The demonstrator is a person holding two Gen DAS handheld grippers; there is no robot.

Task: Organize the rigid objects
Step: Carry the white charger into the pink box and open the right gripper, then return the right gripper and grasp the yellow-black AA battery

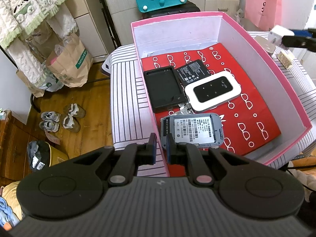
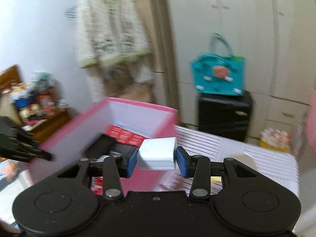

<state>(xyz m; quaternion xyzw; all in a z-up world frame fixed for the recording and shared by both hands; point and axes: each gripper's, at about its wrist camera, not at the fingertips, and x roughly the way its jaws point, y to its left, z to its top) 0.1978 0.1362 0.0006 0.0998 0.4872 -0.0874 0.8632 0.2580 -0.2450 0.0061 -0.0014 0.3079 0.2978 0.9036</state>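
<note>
R gripper (image 2: 157,159) is holding a white block (image 2: 158,153) between its blue finger pads (image 2: 132,161). Fingers are standing about half open, one pad on each side face of the block; the block's front part is sticking out past the fingertips. R view is motion-blurred, so whether the R-side pad is pressing fully can't be told, but the block is sitting off any surface. In L view the same block (image 1: 280,34) is showing at the upper R edge, hanging above the striped cloth just outside the pink box's R wall.

L gripper (image 1: 161,148) is sitting at the near L corner of the pink box (image 1: 266,59), fingers nearly closed with only a narrow gap. The box's near wall edge is running through that gap; can't tell if the pads are actually pinching it.

Box is resting on a striped-cloth surface (image 1: 126,98); can't tell if bench or other furniture. Inside, on a red patterned sheet (image 1: 246,98):
- black tray-like case (image 1: 164,88), at L wall
- black battery (image 1: 192,71), behind/R of the case
- white pocket router w/ black face (image 1: 213,91), overlapping the battery's near edge
- grey device w/ label up (image 1: 192,130), nearest L fingers, just beyond the R fingertip.
</note>
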